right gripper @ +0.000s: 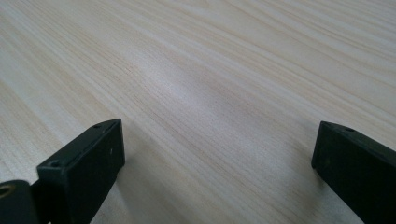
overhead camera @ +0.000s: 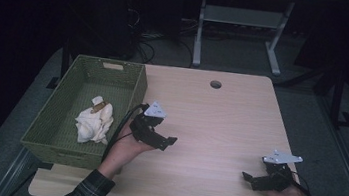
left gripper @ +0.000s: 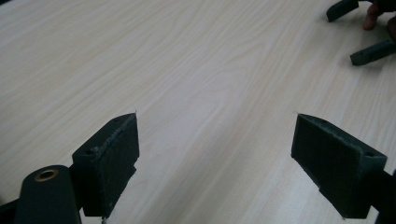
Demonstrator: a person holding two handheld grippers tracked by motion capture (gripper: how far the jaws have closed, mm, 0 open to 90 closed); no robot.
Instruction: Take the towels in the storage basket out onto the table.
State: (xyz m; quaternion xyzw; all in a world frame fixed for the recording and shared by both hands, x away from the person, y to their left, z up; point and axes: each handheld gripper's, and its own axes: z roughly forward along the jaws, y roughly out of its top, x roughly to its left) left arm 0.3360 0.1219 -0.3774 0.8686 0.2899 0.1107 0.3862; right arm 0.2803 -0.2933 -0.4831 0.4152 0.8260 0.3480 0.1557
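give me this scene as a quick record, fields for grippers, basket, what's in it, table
left gripper: open, fingers apart with bare wood between them, held beside the basket
right gripper: open, nothing between its fingers, near the table's right front corner
basket: green woven, on the table's left edge
contents: crumpled white cloth with a small tan piece on top
table: light wood, round hole near the far edge
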